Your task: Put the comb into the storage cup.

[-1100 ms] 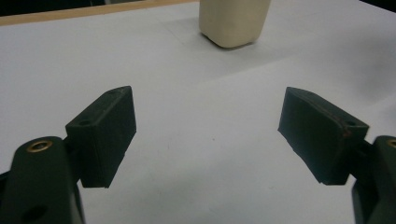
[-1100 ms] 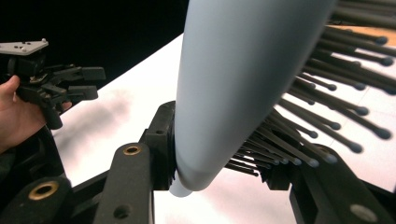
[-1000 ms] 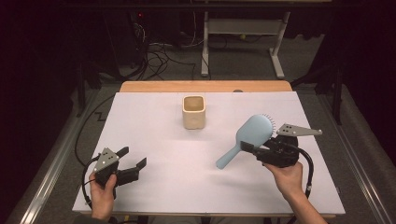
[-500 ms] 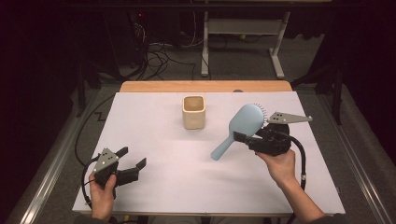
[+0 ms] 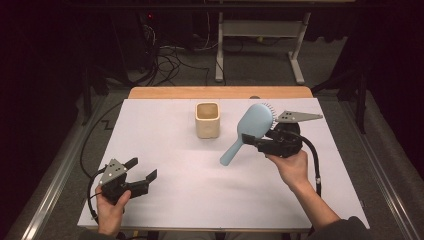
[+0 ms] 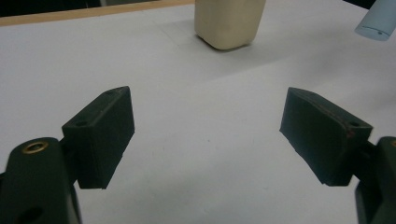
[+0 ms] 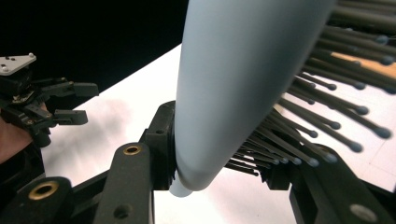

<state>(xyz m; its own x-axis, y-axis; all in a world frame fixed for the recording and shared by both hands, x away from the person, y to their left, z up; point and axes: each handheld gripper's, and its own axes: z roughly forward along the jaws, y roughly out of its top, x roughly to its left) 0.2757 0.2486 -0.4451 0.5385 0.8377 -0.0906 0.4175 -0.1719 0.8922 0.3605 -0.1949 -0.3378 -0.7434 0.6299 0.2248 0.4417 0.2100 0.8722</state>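
A light blue hairbrush (image 5: pixel 254 122) hangs tilted above the white table, handle pointing down-left, bristles facing right. My right gripper (image 5: pixel 258 142) is shut on it near the neck; in the right gripper view the brush (image 7: pixel 243 79) rises between the two black jaws, with dark bristles spreading to the right. A beige square cup (image 5: pixel 207 120) stands upright just left of the brush head. My left gripper (image 5: pixel 142 169) rests at the front left, open, with nothing between its fingers. In the left gripper view the cup (image 6: pixel 229 21) stands far ahead and the brush's handle tip (image 6: pixel 379 21) shows at the top right.
The white table top (image 5: pixel 200 200) has a bare wooden strip (image 5: pixel 220 92) along its far edge. Beyond it are a metal stand (image 5: pixel 260 30) and cables on the floor. The right gripper's cable (image 5: pixel 315 160) loops beside the person's right hand.
My right gripper has carried the hairbrush left and a little up, closer to the cup. The left gripper has stayed where it was.
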